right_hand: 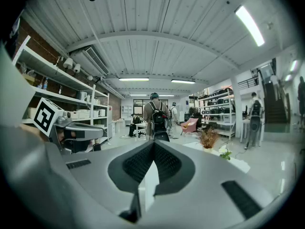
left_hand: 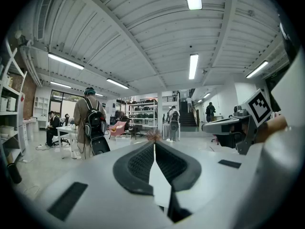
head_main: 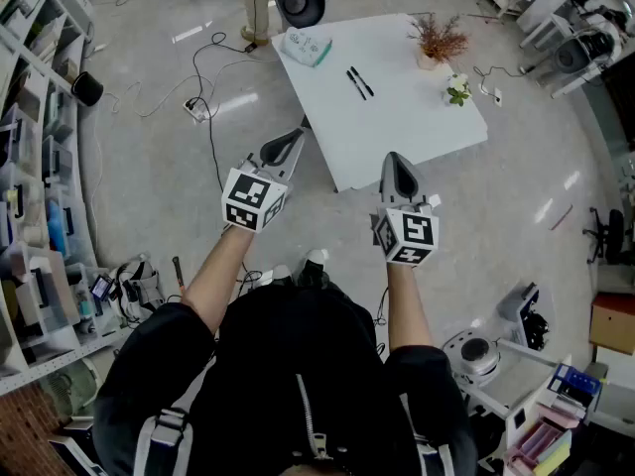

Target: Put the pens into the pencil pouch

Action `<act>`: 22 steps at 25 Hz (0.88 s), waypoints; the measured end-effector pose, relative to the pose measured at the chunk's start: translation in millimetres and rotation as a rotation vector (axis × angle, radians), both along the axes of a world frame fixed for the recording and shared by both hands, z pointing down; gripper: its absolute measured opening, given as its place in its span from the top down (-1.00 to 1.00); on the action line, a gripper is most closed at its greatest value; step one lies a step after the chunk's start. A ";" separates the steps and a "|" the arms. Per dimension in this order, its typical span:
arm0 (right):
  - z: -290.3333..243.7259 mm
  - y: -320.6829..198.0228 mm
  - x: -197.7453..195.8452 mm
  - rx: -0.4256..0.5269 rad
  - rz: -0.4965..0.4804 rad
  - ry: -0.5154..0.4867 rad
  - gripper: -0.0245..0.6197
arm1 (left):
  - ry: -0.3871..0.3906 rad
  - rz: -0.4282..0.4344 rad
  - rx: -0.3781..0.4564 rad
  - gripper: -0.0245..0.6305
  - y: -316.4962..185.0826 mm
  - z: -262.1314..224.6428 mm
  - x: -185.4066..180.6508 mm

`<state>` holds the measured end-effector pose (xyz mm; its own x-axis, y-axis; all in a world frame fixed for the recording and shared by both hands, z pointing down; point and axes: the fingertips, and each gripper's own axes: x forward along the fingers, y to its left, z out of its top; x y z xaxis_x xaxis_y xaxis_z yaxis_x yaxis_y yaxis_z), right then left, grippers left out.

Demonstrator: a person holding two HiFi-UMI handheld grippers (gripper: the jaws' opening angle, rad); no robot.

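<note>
Pens (head_main: 359, 83): 2 black ones lie side by side, touching or nearly so, near the middle of the white table (head_main: 407, 132), slanted across its top. Around the table spreads the grey floor (head_main: 149, 167), with open shelving (head_main: 40, 177) along the left side and a black cable (head_main: 210, 117) trailing over the floor to a power strip (head_main: 196, 110).

The table stands ahead of the person holding the tools, who wears a black jacket (head_main: 288, 365). Both arms reach forward over the floor, short of the pens. The left gripper (head_main: 290, 139) is level, its tip just beside the table's near left edge; its 2 jaws are pressed together with nothing between them. The right gripper (head_main: 395, 162) points slightly down at the table's near corner, its jaws likewise together and empty.

In both gripper views another person with a black backpack (left_hand: 95, 120) stands beyond the table, facing away.

The pencil pouch (head_main: 306, 48), pale with a teal patch, lies at the table's far left corner, well apart from the pens. A dried plant in a pot (head_main: 438, 43) stands at the far right corner, and a small sprig of white flowers (head_main: 457, 89) stands near the right edge.
</note>
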<state>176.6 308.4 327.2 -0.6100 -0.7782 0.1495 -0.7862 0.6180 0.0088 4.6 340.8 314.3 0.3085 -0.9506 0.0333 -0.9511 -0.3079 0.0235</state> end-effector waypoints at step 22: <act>6.7 -16.1 -3.3 0.012 -0.014 0.006 0.34 | 0.034 0.011 -0.052 0.35 -10.8 15.5 -0.8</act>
